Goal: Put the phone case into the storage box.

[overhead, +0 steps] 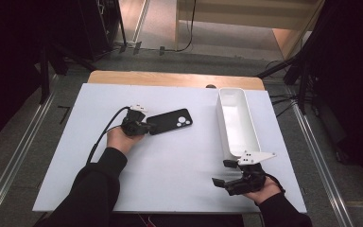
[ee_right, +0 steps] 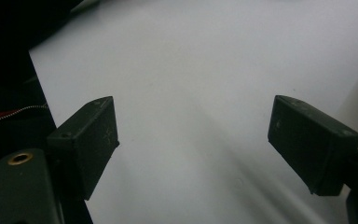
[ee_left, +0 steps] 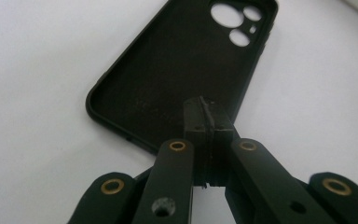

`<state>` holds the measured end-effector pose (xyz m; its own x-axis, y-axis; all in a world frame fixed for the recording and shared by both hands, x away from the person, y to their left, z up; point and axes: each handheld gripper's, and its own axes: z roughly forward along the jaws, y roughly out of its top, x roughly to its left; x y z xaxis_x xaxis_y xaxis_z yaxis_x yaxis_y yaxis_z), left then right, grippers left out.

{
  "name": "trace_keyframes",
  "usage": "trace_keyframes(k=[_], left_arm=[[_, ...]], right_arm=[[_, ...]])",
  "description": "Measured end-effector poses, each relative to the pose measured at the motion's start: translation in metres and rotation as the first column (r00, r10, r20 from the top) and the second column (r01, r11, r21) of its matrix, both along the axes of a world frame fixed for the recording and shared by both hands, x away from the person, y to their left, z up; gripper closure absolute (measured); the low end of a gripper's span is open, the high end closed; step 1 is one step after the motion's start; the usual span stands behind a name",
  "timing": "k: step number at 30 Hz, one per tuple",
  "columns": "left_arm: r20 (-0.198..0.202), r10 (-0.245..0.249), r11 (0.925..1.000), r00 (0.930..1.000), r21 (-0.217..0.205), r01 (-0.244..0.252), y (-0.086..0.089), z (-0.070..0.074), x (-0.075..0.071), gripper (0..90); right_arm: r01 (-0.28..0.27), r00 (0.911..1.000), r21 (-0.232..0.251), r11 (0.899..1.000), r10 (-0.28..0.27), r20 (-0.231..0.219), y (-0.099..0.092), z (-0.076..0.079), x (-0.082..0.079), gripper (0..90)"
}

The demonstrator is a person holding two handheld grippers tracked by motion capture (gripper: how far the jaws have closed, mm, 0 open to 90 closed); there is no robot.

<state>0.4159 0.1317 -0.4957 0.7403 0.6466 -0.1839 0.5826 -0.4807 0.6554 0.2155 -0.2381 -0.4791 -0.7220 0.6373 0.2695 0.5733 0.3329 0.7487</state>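
white board [overhead: 170, 161] on wooden table [overhead: 170, 78], long white bin [overhead: 237, 120] at right

Black phone case [overhead: 170, 121], flat, inside up

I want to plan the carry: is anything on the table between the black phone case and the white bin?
Nothing visible stands between them. The phone case lies flat left of the white bin, with bare white table between. The left gripper is shut on the case's edge; the open right gripper sits nearer the person, off that path.
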Motion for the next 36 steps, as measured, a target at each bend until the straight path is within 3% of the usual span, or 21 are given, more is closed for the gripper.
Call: trace_keyframes(k=[6, 19, 36], left_arm=[[-0.011, -0.003, 0.9999, 0.9999, -0.014, 0.003, 0.002, -0.004, -0.001, 89.0], [-0.038, -0.026, 0.9997, 0.9989, 0.005, 0.026, 0.009, -0.001, -0.009, 88.9], [-0.078, -0.015, 0.9998, 0.9968, 0.013, 0.016, 0.034, 0.002, -0.037, 88.9]], right_arm=[[-0.002, 1.0000, 0.000, 1.000, 0.002, 0.005, 0.000, 0.000, 0.000, 14.4], [-0.004, 1.0000, -0.004, 1.000, 0.004, 0.006, 0.000, 0.000, -0.001, 14.4], [0.005, 1.0000, 0.002, 1.000, -0.005, 0.007, -0.001, 0.000, -0.001, 14.4]])
